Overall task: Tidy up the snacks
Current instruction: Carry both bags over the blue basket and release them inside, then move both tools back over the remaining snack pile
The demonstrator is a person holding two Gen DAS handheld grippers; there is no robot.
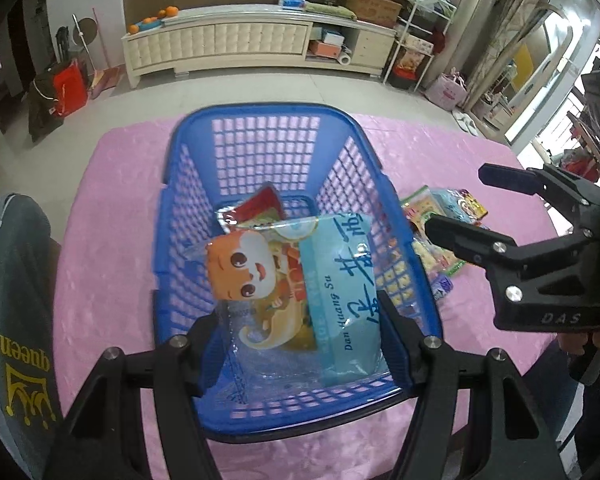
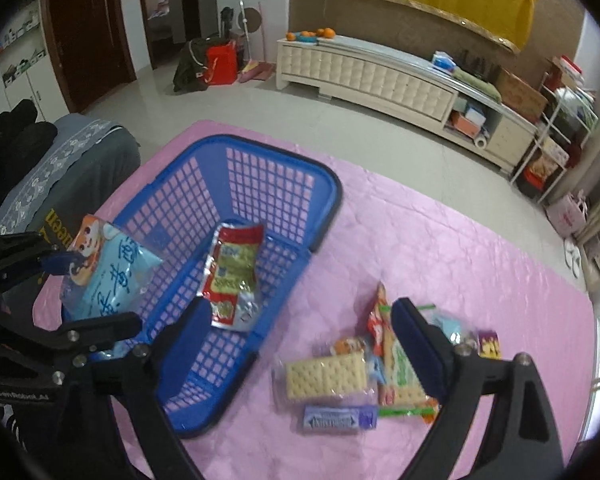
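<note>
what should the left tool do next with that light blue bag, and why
Probably just drop it. The left tool is open around the light blue snack bag, which hangs over the blue basket above the red packet. Meanwhile the right tool is open over the loose snacks.

One blue basket [image 2: 236,184] on the pink worktop [image 2: 420,240]. Two snack packets over or in it: one light-blue packet with an orange cartoon cat [image 1: 300,280], one red-and-silver packet [image 2: 232,276]. Loose pile beside the basket: two clear cracker packs [image 2: 324,374], one purple bar [image 2: 338,419], one small purple-yellow packet [image 2: 489,345], one red packet [image 2: 376,320]; perhaps two or three more, overlapped and blurred. Two grippers: left [image 1: 296,316], right [image 2: 300,312].
</note>
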